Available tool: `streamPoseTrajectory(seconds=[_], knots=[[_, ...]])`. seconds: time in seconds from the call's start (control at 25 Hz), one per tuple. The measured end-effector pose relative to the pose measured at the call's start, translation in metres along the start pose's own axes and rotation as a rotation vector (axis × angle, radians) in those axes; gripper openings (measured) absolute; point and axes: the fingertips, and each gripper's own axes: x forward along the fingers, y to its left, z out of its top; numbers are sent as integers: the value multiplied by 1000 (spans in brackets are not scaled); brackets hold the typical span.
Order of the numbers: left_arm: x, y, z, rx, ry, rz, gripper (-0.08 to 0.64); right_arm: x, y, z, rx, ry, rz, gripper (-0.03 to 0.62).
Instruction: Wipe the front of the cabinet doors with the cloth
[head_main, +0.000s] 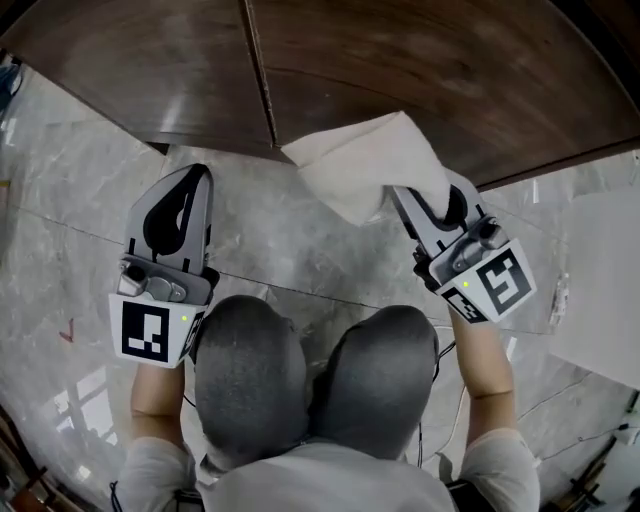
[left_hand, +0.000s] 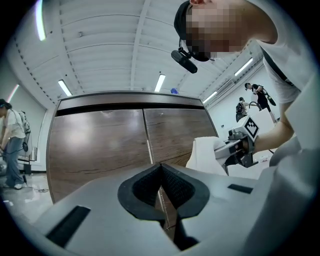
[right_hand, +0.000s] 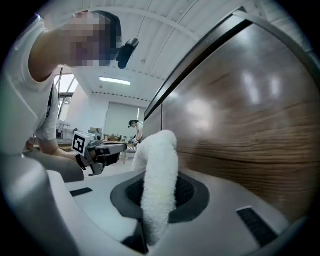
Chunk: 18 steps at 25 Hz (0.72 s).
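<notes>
The dark brown wooden cabinet doors (head_main: 400, 70) fill the top of the head view, with a seam (head_main: 260, 75) between the two of them. My right gripper (head_main: 400, 197) is shut on a white cloth (head_main: 365, 165), which drapes up against the bottom edge of the right door. From the right gripper view the cloth (right_hand: 159, 180) stands pinched between the jaws, beside the door (right_hand: 250, 110). My left gripper (head_main: 200, 180) hovers low over the floor near the left door, its jaws shut and empty. The left gripper view looks at both doors (left_hand: 100, 145) and shows the cloth (left_hand: 206, 156) at right.
Grey marble floor (head_main: 270, 240) lies below the cabinet. The person's knees (head_main: 310, 380) are just behind the grippers. A pale panel (head_main: 600, 290) lies on the floor at right. Other people stand far off in the room (left_hand: 10, 145).
</notes>
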Motion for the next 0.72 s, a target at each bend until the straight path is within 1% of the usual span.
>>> streamPoseTrajectory(seconds=[0.12,0.24,0.36,0.48,0.6,0.72], knots=[[-5,14,-4,-20,5,25,18,37,6,-6,-9,20,40,69],[-7,33,-7,-22,1,39,18,78,9,-11,-19,32,56,69],[-8,36,-9,-26,0,45,18,100,13,-17,-35,46,73,69],[-11,39,-14,-45,-5,51,18,120,19,-28,-54,89,94,69],[-12,49,-26,-76,-7,49,18,142,20,-42,-36,133,82,69],[-11,53,-40,-110,-8,38,18,149,14,-52,-6,153,39,69]])
